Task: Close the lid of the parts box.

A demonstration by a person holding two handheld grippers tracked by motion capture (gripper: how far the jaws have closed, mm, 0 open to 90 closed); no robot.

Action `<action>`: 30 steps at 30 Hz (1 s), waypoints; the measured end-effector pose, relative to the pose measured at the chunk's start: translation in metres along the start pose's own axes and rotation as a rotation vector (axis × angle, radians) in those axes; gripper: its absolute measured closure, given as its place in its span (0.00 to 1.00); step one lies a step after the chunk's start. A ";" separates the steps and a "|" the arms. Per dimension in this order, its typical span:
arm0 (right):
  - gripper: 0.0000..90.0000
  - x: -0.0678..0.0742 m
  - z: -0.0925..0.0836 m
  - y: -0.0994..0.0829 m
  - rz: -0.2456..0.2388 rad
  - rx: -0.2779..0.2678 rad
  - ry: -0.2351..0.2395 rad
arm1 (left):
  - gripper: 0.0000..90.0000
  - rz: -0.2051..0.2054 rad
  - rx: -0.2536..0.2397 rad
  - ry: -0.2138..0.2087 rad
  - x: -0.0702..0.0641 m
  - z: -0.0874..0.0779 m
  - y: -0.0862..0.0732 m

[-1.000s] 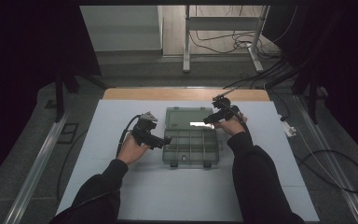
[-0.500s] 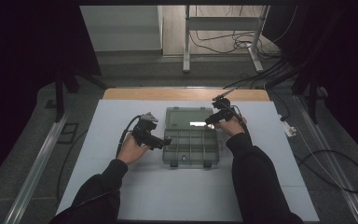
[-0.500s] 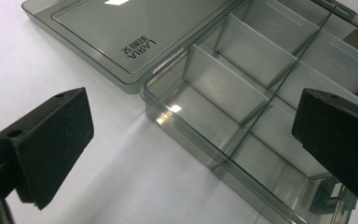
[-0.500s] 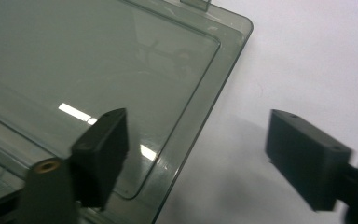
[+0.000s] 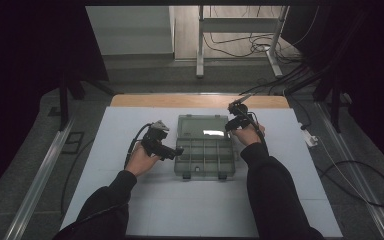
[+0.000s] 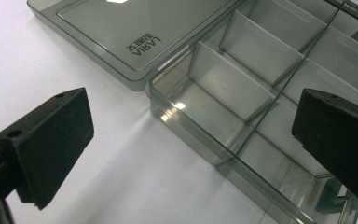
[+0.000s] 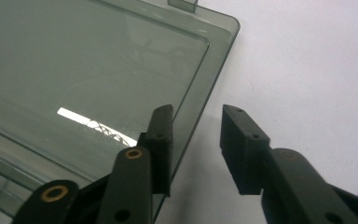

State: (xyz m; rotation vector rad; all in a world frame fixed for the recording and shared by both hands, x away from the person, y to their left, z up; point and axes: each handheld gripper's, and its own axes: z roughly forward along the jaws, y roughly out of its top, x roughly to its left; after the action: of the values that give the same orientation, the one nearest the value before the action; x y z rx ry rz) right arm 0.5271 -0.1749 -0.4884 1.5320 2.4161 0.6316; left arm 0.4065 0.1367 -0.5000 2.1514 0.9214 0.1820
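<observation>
An open grey see-through compartment box [image 5: 205, 160] lies mid-table, its lid [image 5: 202, 127] folded flat on the far side. My left gripper [image 5: 178, 151] is at the box's left side, open wide; in the left gripper view its jaws [image 6: 193, 135] straddle the tray's near wall [image 6: 191, 128] without touching, and the lid [image 6: 121, 28] lies beyond. My right gripper [image 5: 231, 124] is at the lid's far right corner. Its jaws [image 7: 196, 112] have just been closing. One pad is over the lid [image 7: 84, 70], the other over the table, with the lid's edge in the gap between them.
A white mat [image 5: 130, 200] covers the table, with a wooden strip [image 5: 195, 101] along its far edge. A small white object [image 5: 310, 137] lies off the mat at the right. Cables [image 5: 370, 180] run on the floor to the right and behind.
</observation>
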 end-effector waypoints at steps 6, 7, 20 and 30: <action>0.84 0.001 0.001 0.003 0.061 0.010 -0.007 | 0.00 0.006 0.024 0.013 -0.001 0.002 0.001; 0.87 0.002 0.002 0.004 0.073 0.013 -0.008 | 0.00 0.004 0.030 0.017 -0.002 0.003 0.001; 0.97 0.006 0.003 0.008 0.298 0.014 -0.031 | 0.01 -0.040 0.023 0.006 0.010 -0.001 0.008; 0.98 0.008 -0.008 0.006 0.303 -0.062 -0.035 | 0.26 -0.067 -0.001 -0.001 0.028 0.001 0.017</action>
State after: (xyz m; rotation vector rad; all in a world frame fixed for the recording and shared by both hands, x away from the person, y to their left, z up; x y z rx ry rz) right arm 0.5247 -0.1673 -0.4780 1.8827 2.1349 0.7197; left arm 0.4365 0.1472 -0.4935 2.1160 0.9912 0.1474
